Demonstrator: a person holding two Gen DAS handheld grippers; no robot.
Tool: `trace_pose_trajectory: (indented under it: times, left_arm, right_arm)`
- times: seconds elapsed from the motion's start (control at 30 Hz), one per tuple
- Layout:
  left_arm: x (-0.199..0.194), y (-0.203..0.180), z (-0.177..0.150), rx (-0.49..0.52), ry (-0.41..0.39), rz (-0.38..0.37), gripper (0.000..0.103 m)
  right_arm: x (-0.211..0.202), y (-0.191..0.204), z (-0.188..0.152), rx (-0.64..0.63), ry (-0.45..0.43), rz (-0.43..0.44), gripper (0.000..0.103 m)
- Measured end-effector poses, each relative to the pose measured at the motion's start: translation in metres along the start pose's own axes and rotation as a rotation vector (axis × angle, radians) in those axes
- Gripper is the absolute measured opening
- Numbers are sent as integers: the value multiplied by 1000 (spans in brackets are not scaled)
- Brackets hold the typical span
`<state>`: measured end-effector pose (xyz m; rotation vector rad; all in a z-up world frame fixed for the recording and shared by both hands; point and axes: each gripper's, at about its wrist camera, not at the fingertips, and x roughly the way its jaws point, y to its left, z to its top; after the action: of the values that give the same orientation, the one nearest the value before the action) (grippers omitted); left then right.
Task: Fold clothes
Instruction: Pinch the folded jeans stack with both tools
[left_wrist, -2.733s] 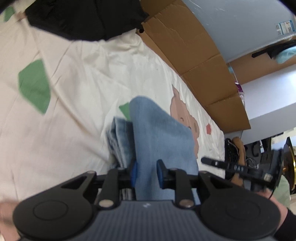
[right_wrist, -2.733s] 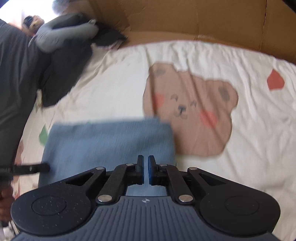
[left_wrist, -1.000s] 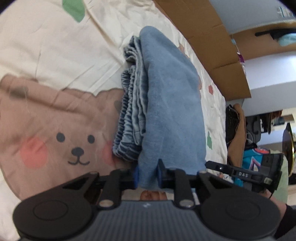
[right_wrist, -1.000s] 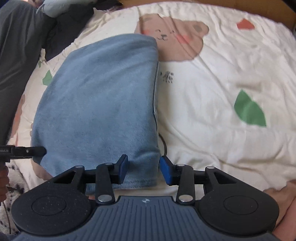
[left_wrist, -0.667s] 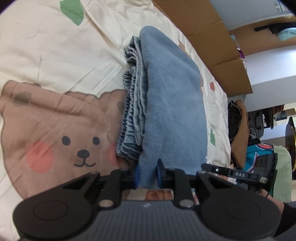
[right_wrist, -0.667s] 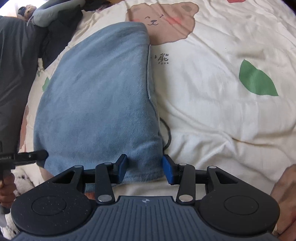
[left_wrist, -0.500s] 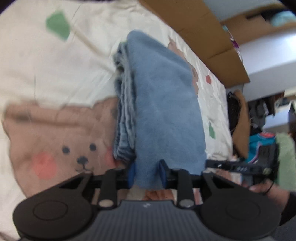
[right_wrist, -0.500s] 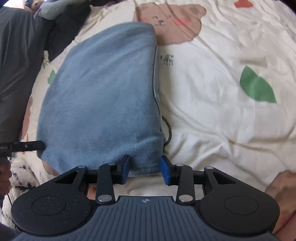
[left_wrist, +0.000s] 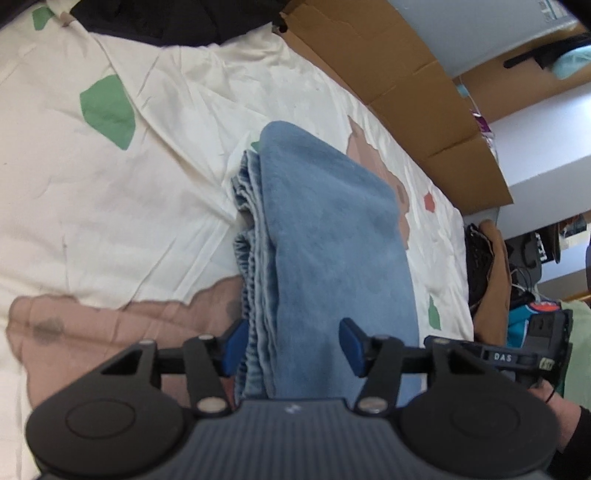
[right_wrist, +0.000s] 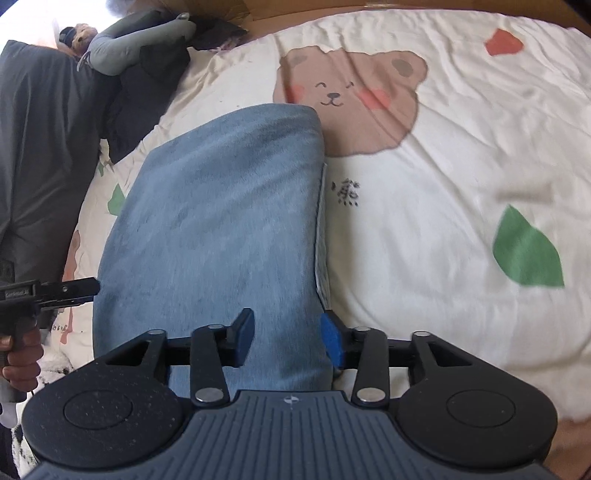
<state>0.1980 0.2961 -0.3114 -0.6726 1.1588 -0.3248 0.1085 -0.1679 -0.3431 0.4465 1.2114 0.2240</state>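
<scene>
Between the blue pads of the left claw (left_wrist: 291, 345) lies the near end of a folded blue garment (left_wrist: 332, 236); its jaws have just been opening and stand wide, neither pad pressing on the cloth. Seen from this side, the garment shows its stacked, gathered denim-like layers along the left edge under a smooth blue top fold. At the right claw (right_wrist: 286, 338) the jaws have likewise just been opening and stand apart, the left pad over the garment's top surface, the right pad just off its right edge, with no clear squeeze on the fabric. The folded garment (right_wrist: 218, 229) rests flat on the bed, on a cream bedsheet (right_wrist: 461, 155) printed with brown bear faces (right_wrist: 351, 99), green leaves (right_wrist: 528, 254) and small red shapes. From the right wrist view, a hand (right_wrist: 20, 354) at the far left holds the handle of the left claw, whose black finger reaches the garment's left edge. Dark clothing (right_wrist: 48, 122) lies piled at the bed's far left corner. Brown cardboard (left_wrist: 399, 74) stands along the far side of the bed.
</scene>
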Motion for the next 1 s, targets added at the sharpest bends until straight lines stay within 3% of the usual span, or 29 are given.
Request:
trace_pose_trajectory:
  times: [0.17,0.43,0.67,0.7,0.8,0.93,1.0]
  left_arm:
    - [18,2,7,-4,12,-20,60]
    - [44,11,15,-21,41,-36,63]
    - [65,15,19,-46,52,-52,76]
    - [65,15,19,-44,51,-51,75]
    - [65,14,21,-74,61,-111,48]
    - [64,1,22,-14,60,-80,43]
    - [63,-1,23,-19,57,-92,35]
  right_arm:
    - [16,-1,14,-7,2,6,57]
    - [42,-6,33,-16,-10,25,57]
    - [59,-8,47,-24,-1,70,56]
    - [60,-7,49,-34,0,70,54]
    - [57,-2,52,-55,1,60,43]
    - [48,0,57,-15,15,66,26]
    - [44,3,60,-35,23,66,21]
